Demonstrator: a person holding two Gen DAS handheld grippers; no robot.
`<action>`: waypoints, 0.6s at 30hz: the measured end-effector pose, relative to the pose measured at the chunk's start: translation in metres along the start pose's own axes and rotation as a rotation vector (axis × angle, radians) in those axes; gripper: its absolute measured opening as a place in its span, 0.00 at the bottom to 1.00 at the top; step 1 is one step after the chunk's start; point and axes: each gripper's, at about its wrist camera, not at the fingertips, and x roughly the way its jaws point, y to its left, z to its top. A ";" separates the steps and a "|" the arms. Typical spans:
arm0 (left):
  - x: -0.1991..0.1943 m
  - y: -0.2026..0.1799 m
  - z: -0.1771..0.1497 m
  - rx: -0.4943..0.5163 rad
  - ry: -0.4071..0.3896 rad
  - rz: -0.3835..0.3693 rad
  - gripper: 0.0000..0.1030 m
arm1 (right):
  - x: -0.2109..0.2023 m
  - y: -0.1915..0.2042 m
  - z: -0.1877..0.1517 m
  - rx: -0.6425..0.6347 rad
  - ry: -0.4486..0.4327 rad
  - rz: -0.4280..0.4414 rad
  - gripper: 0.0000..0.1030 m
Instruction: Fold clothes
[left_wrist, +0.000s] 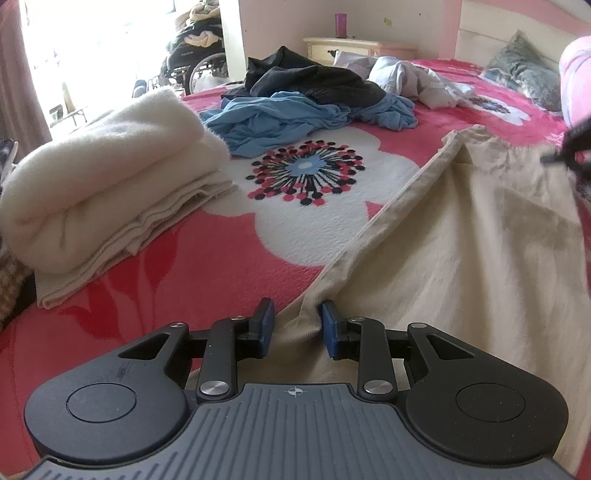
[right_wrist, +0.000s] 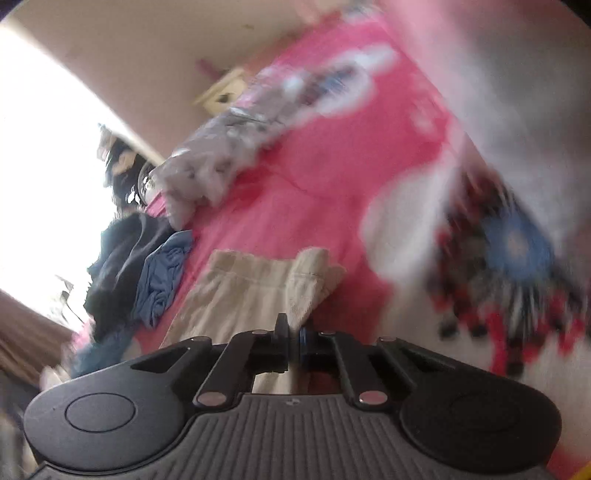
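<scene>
We have the beige garment (left_wrist: 461, 236) spread on the bed (left_wrist: 184, 258), filling the 3 to 5 o'clock part of the left view. It looks like light, limp woven cloth that will sag and crease wherever it is unsupported, so hems and corners are the places to grip. Our left tool (left_wrist: 297, 326) stands apart with a gathered corner between its pads, seemingly unpinched. Our right tool (right_wrist: 293, 341) is clamped on a fold near the waistband.
</scene>
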 end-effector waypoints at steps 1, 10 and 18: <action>0.000 0.000 0.000 0.003 0.000 0.001 0.29 | -0.007 0.013 0.005 -0.068 -0.022 -0.016 0.05; -0.001 -0.001 -0.001 0.043 -0.018 0.003 0.33 | -0.010 -0.005 0.004 -0.276 0.009 -0.273 0.04; 0.000 0.003 0.000 0.044 -0.016 -0.008 0.37 | -0.011 -0.018 -0.004 -0.359 0.019 -0.418 0.44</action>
